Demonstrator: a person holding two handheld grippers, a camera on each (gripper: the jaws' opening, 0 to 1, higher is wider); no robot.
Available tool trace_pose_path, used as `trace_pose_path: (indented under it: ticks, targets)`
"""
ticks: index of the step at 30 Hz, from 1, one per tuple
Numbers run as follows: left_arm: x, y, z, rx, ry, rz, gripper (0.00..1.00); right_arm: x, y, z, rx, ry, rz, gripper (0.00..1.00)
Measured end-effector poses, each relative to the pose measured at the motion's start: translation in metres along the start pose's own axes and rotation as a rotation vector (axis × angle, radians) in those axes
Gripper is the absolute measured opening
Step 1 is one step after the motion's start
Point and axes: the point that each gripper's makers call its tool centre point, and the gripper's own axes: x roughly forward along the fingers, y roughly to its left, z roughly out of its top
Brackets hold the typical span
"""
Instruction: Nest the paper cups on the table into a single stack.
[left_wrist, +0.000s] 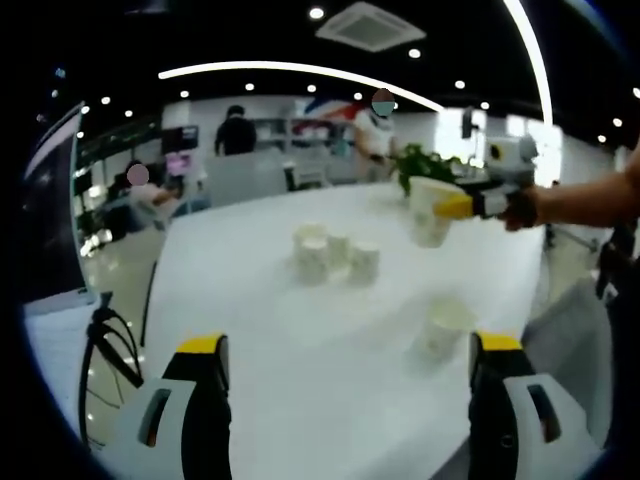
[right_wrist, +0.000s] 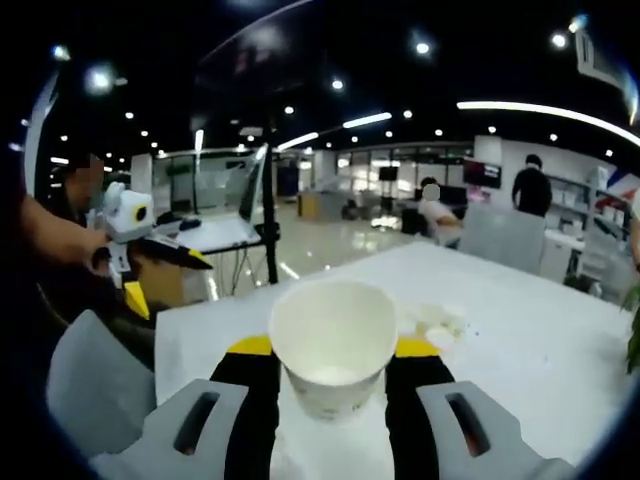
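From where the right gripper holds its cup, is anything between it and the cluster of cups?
Nothing visible. The right gripper holds its cup above the table, and only bare tabletop lies between it and the cluster. A lone cup stands off to the near side.

1. Your left hand-held gripper (left_wrist: 345, 365) hangs with its jaws spread wide apart and nothing between them.
2. Your right hand-held gripper (right_wrist: 332, 365) has its jaws closed on a paper cup (right_wrist: 333, 345), held upright, arm outstretched.
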Motion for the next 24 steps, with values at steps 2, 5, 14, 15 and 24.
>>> trace_pose_path:
  ticks: [2,5,14,15,24]
  targets:
    - [0.0,-0.001,-0.001,0.002,0.0,-0.001,0.99,-0.002,0.004,-0.001,0.004,-0.004,0.008,0.38]
    - [0.001,-0.003,-0.003,0.001,0.007,-0.003,0.99,-0.004,0.009,-0.001,0.009,-0.017,0.007,0.38]
    - [0.003,-0.004,-0.005,-0.011,0.006,-0.003,0.99,-0.01,0.024,-0.002,0.009,-0.025,0.029,0.37]
    - [0.004,-0.004,-0.005,-0.012,0.005,-0.003,0.99,-0.011,0.027,-0.003,0.008,-0.021,0.034,0.37]
    - [0.005,-0.007,-0.009,-0.014,0.007,-0.009,0.99,-0.013,0.042,-0.011,0.012,-0.012,0.053,0.37]
